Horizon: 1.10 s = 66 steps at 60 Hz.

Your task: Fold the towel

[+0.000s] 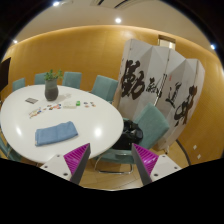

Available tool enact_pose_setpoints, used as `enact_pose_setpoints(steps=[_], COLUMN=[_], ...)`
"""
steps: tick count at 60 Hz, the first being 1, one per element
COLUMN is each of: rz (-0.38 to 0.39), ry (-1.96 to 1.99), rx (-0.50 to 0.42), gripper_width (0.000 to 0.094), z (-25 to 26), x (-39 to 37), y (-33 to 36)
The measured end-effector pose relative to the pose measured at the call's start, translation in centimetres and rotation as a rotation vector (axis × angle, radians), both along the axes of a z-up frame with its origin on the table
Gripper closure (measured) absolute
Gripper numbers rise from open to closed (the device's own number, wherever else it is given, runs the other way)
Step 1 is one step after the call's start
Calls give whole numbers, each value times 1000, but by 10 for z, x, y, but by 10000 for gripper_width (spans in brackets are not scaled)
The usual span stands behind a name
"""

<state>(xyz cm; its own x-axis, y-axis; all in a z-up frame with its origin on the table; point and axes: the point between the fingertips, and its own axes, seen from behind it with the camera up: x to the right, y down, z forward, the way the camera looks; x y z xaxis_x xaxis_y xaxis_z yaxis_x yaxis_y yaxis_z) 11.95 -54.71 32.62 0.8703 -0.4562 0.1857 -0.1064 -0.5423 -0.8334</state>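
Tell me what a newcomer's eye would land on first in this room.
Probably the white folding screen with bold black calligraphy, standing against the orange wall beyond the open gripper. Next, the round white table ringed by teal chairs, with a folded blue towel near its front edge and a potted plant farther back.

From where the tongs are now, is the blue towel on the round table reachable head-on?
Probably yes: the open tongs face the blue towel lying flat near the white table's close edge, with nothing between them.
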Motion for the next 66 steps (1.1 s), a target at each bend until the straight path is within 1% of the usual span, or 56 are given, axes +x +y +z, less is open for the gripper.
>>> enact_pose_setpoints(steps=[10, 14, 19, 25, 32, 39, 47, 53, 58, 66], rz=[4, 11, 39, 97, 199, 314, 419, 480, 530, 575], ry=[8, 29, 58, 83, 126, 187, 212, 212, 190, 135], rx=[-38, -38, -51, -83, -100, -90, -62, -67, -83, -122], gripper_width=[67, 68, 66, 65, 65, 64, 62, 64, 62, 65], z=[-19, -42, -72, -110, -152, -184, -210, -230, -250, -282], x=[-13, -33, -59, -99, -167, -244, -318, -353, -369, -386], y=[4, 19, 28, 40, 72, 123, 196, 250, 293, 352])
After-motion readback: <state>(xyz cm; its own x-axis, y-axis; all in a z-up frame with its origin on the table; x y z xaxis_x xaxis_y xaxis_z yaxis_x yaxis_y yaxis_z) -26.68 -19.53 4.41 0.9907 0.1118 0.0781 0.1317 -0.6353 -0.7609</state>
